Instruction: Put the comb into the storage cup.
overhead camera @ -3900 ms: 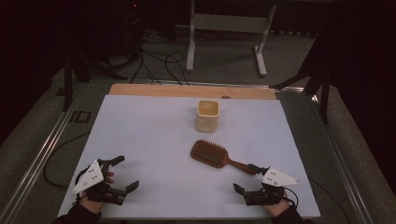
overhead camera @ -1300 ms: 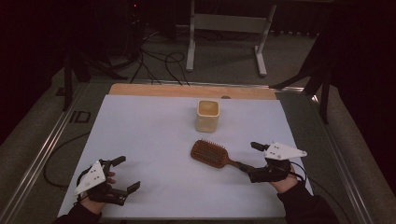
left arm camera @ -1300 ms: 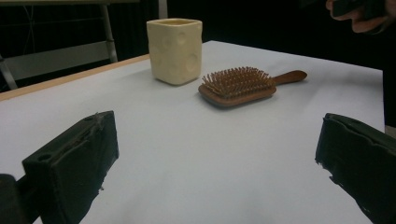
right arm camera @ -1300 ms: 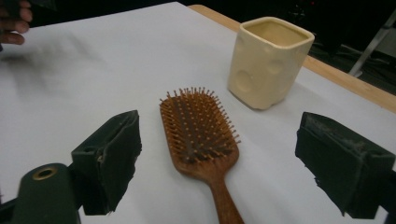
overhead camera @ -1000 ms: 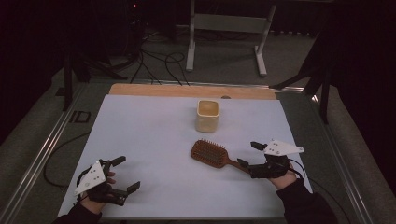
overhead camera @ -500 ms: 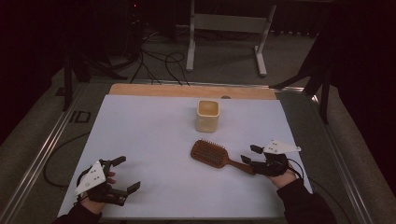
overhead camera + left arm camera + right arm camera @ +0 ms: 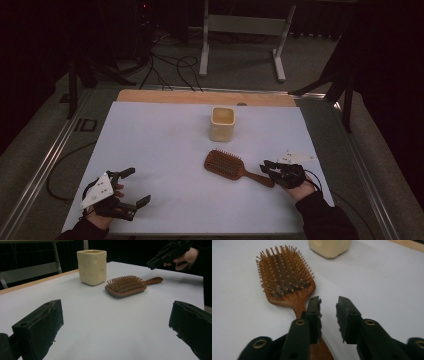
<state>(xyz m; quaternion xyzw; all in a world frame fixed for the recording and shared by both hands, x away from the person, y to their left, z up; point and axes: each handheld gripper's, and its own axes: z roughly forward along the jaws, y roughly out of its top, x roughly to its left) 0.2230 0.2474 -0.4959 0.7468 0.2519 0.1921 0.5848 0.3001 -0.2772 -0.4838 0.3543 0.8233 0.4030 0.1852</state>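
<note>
A: Nearest first: what's the right gripper (image 7: 329, 315) doing?

B: It has dropped onto the end of the hairbrush (image 7: 287, 280) handle since a second ago, and its jaws have just been closing. In the right gripper view a narrow gap is left between them, and the handle runs under the left jaw, not between the two. So they stand a little apart, clamped on nothing.

A: Meaning for the work?

B: I'd judge the pickup is underway but misaligned; the gripper likely needs to shift sideways over the handle before it squeezes.

A: And beyond its tips?

B: The brush head lies bristles-up just ahead of the jaws, and the cream cup (image 7: 329, 247) stands farther on, apart from the brush.

A: The other hand?

B: The left gripper (image 7: 127, 190) sits well off to the side at the near edge of the white table (image 7: 160, 145), jaws wide apart, empty, unmoved.
</note>
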